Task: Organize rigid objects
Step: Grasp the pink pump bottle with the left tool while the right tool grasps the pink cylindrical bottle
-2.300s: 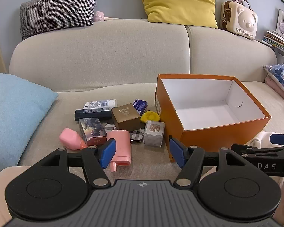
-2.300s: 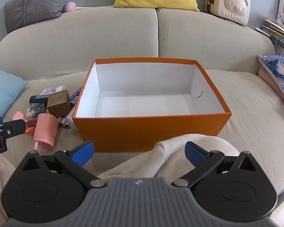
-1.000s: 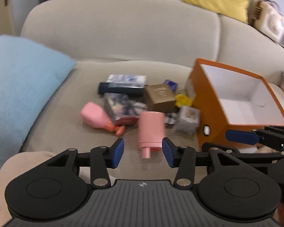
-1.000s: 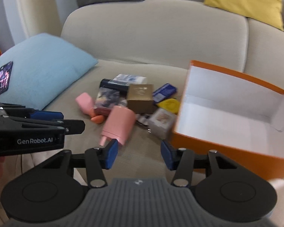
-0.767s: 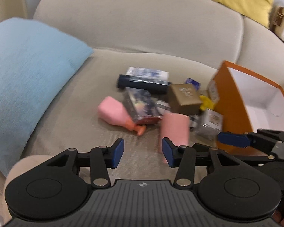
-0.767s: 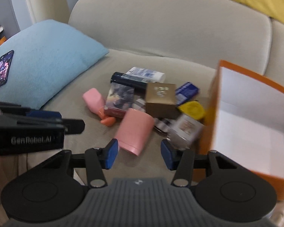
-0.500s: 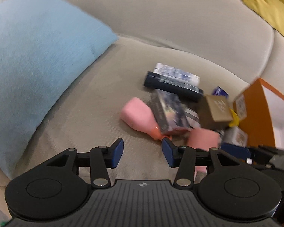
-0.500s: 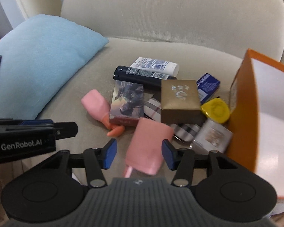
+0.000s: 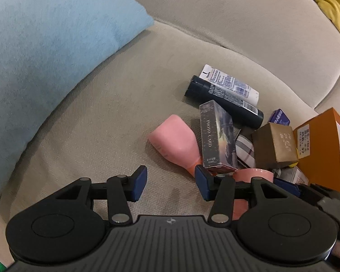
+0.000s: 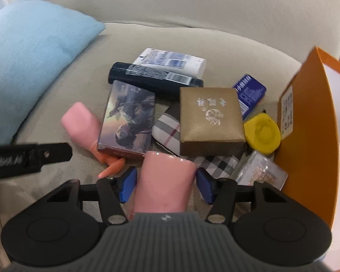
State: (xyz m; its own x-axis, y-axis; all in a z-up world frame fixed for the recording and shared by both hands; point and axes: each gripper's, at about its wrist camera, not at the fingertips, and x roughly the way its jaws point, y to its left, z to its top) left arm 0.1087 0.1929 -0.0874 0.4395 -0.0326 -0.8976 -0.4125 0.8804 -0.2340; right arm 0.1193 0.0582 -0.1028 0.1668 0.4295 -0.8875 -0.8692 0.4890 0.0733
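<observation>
A pile of small items lies on the sofa seat beside an orange box (image 10: 310, 136). A pink cylinder bottle (image 10: 165, 181) lies between the blue pads of my right gripper (image 10: 166, 184); the jaws are open around it with small gaps. My left gripper (image 9: 170, 182) is open and empty over bare cushion, left of a pink tube (image 9: 174, 140) and a photo card box (image 9: 217, 136). A gold box (image 10: 209, 120), yellow disc (image 10: 261, 136), dark tube (image 10: 156, 78) and white tube (image 10: 170, 61) lie further back.
A light blue pillow (image 9: 40, 63) fills the left side. A blue tin (image 10: 249, 93), a plaid case (image 10: 167, 131) and a clear packet (image 10: 263, 172) sit in the pile. The sofa backrest (image 10: 192, 4) rises behind.
Both grippers moved forward and down toward the pile. The right gripper came around the pink cylinder bottle. The left view swung left, away from the orange box.
</observation>
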